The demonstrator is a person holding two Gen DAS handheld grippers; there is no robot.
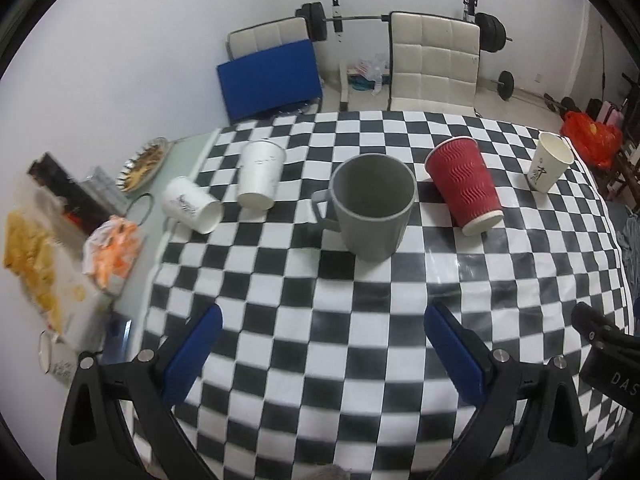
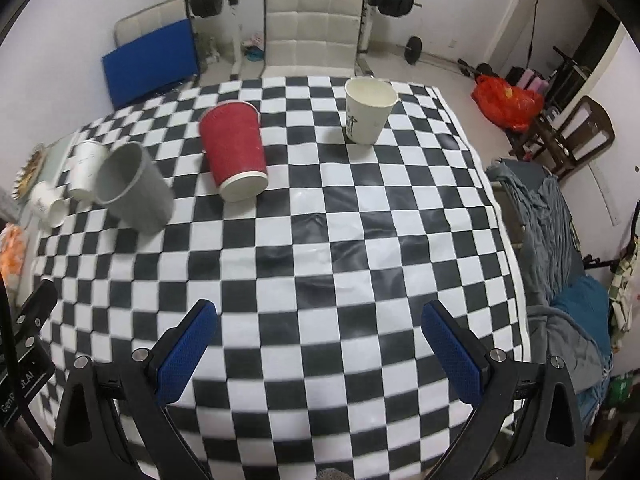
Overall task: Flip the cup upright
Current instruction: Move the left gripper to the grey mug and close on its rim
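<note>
Both your grippers hang wide open and hold nothing: the left gripper [image 1: 320, 344] faces the grey mug [image 1: 370, 208], which stands upright straight ahead. The red cup [image 1: 464, 186], ahead and right of it, stands mouth-down, as do two white cups [image 1: 260, 176] ahead-left. Your right gripper [image 2: 320, 340] has the red cup ahead-left. Flipping remains, I judge.

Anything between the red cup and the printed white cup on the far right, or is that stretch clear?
Nothing stands between them. Both views show only checkered cloth between the red cup and the upright white cup; the right wrist view shows it best.
</note>
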